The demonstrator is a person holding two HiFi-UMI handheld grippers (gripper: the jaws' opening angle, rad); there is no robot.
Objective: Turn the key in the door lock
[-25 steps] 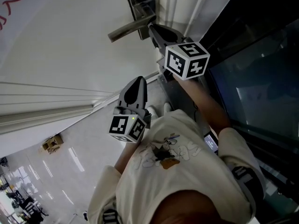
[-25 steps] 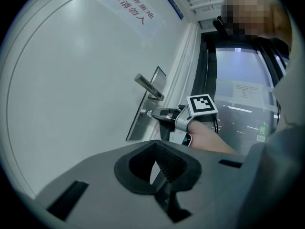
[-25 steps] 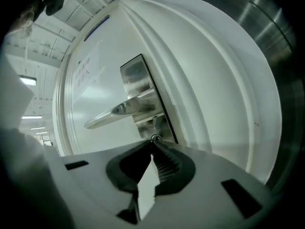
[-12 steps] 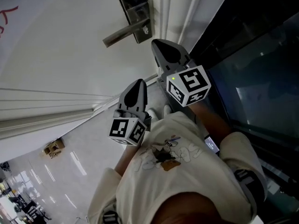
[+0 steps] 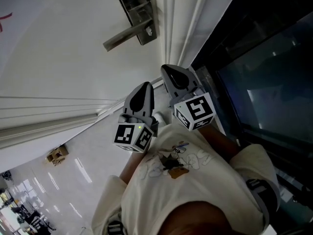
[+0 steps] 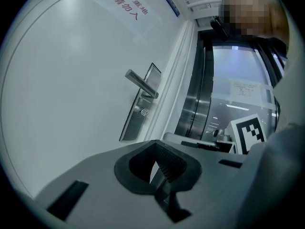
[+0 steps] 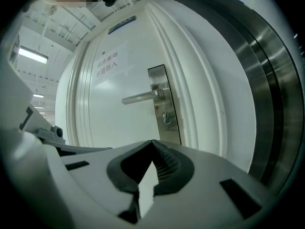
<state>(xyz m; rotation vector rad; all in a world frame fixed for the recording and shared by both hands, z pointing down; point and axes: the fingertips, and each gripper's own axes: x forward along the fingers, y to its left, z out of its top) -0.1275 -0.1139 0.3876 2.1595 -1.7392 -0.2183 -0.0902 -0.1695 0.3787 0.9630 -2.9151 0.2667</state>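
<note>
The steel lock plate (image 7: 164, 104) sits on the white door (image 7: 109, 118), close to its latch edge, and everything else is placed from it. The key (image 7: 167, 119) stands in the plate's lower half, with what may be a ring hanging from its head, though it is too small to be sure. Just above the key, the lever handle (image 7: 140, 98) juts from the plate sideways across the door face, away from the frame. The white frame moulding (image 7: 200, 104) runs just beside the plate's other edge, and beyond that comes a curved steel post (image 7: 267, 80) with dark glass (image 5: 264, 82). A sign with red characters (image 7: 107, 63) hangs higher up the door, well apart from the plate. Both grippers are held off the plate and point towards it. The right gripper (image 5: 167, 70) is the nearer one, its jaws clenched on nothing. The left gripper (image 5: 145, 86) lies farther from the plate, just beside the right one, its jaws likewise pressed together and empty. Pale floor tiles (image 5: 63, 180) stretch away below the door.
</note>
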